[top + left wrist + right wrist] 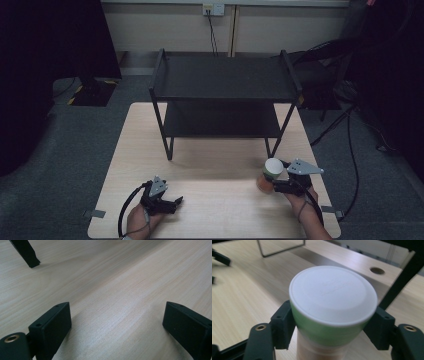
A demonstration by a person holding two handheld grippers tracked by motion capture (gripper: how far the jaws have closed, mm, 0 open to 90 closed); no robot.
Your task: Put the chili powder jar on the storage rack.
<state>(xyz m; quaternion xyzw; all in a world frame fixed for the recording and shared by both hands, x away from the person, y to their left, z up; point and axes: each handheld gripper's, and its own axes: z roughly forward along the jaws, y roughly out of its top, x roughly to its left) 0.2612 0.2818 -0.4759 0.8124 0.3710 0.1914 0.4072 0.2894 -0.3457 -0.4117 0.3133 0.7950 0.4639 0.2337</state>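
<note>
Over the table, high view: my right gripper (274,184) holds a cup (270,173) near the table's (215,165) front right; cup tipped, white lid toward the camera, orange base low.
Shelf, high view: black two-tier rack (225,95) stands at the table's far half; both tiers look bare. Cup well apart from it.
Left gripper, high view: my left gripper (167,202) rests low at front left, near the wood, carrying nothing.
Left gripper view: jaws spread wide, bare wood between them; one rack foot (27,255) far off at top left.
Right gripper view: jaws pinch the cup (332,315) on its green band just under the lid (333,293), one pad either side; grip looks square.
Done, my judgement: cup grasped and seemingly lifted or tilted off the wood.
Left, my judgement: carry to the rack, set it on a tier, release. Placement not yet begun.
Uncertain: whether the cup base touches the table; contents hidden by lid.
</note>
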